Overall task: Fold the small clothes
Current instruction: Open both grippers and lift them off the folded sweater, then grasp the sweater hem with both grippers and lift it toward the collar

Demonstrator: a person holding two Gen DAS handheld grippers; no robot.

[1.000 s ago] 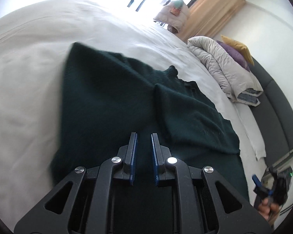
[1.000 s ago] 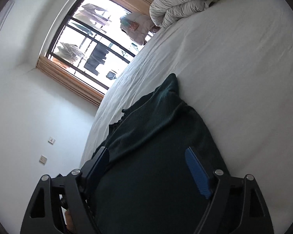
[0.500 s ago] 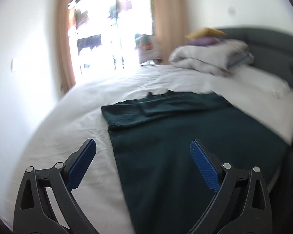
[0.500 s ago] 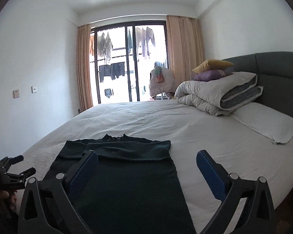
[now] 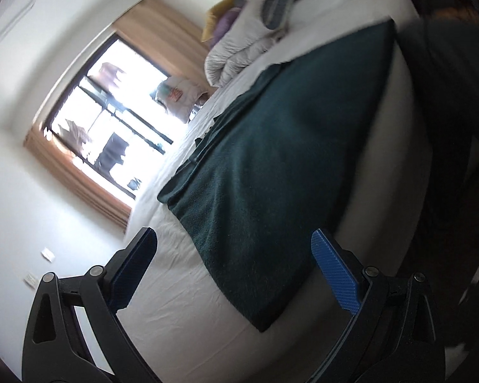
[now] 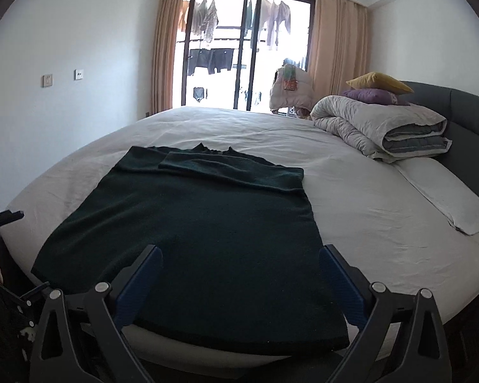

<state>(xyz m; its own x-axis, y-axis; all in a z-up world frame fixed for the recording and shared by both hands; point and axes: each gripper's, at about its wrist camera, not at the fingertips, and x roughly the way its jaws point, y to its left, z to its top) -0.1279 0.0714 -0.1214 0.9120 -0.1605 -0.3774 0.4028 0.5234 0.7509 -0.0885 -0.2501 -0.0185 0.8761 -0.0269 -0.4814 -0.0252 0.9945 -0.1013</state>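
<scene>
— Where's the sweater [image 6: 191, 223]?

— Flat on the bed [image 6: 367, 191], sleeves folded across its chest, hem at the bed's near edge, well away from the rolled duvet [image 6: 383, 127] by the headboard.

— And my claws?

— I see the left claw [image 5: 236, 268] spread wide, nothing between its pads. The right claw [image 6: 239, 284] has just eased in slightly yet stands spread over the hem, pinching nothing.
</scene>
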